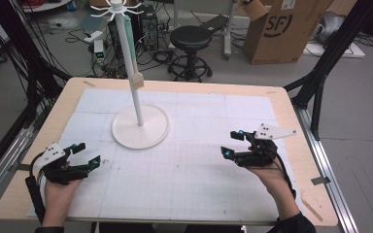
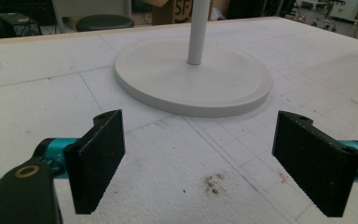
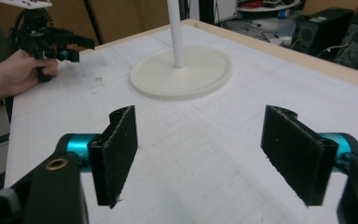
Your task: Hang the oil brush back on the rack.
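The white stand [image 1: 140,127] sits on the white gridded mat [image 1: 199,165] of the worktop [image 1: 291,121], left of centre and toward the far side: a broad round base with a thin upright pole [image 1: 132,73] that ends in a crown of short hooks [image 1: 116,8]. A pale green strip with a tan end [image 1: 134,68] hangs from the top along the pole.

The stand looks like stiff, smooth plastic or painted metal, light enough to slide yet top-heavy if pushed high on the pole. The base rim is low and wide, a poor bite for 2 jaws; the pole just above the base seems the better hold. The hanging strip looks thin and light, likely to swing, so its wider tan end seems the place to grasp.

The left gripper [image 1: 88,154] rests near the left edge, its jaws spread wide with nothing between them, aimed at the base [image 2: 193,79]. The right gripper [image 1: 234,143] is at the near right, well apart from the stand, jaws likewise wide and empty.

Nothing lies on the mat between either gripper and the stand. Beyond the far edge are a black stool [image 1: 190,41], a cardboard box [image 1: 284,26] and floor cables [image 1: 85,34]
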`<act>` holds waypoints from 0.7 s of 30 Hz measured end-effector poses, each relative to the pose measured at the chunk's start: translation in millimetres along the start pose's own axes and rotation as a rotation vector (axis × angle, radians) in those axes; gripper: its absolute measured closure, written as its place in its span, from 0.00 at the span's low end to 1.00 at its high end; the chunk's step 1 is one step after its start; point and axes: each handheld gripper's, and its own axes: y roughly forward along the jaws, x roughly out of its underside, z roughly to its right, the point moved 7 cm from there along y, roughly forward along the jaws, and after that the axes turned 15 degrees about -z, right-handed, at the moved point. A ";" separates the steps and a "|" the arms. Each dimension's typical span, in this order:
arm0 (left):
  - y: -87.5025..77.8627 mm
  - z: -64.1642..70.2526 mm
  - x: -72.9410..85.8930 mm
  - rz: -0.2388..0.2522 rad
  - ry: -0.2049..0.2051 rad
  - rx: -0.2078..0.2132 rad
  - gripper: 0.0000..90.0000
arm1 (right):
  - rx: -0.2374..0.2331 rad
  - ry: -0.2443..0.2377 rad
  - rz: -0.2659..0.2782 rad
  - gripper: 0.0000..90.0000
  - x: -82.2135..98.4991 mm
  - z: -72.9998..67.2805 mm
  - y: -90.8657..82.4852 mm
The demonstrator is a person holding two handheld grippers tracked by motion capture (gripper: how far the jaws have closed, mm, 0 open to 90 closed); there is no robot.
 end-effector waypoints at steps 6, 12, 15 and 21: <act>-0.1 0.6 0.2 -0.001 0.007 0.000 0.19 | 0.008 0.045 -0.005 0.22 30.5 2.8 -1.0; -0.1 0.2 0.1 0.000 0.007 -0.005 0.19 | 0.026 0.100 0.025 0.21 49.6 11.1 -1.5; -0.1 0.6 0.3 -0.004 0.009 -0.006 0.19 | 0.035 0.101 0.018 0.20 54.9 13.2 -1.0; 0.0 1.5 0.3 -0.002 0.019 -0.011 0.19 | 0.054 0.105 -0.005 0.20 62.6 16.8 0.7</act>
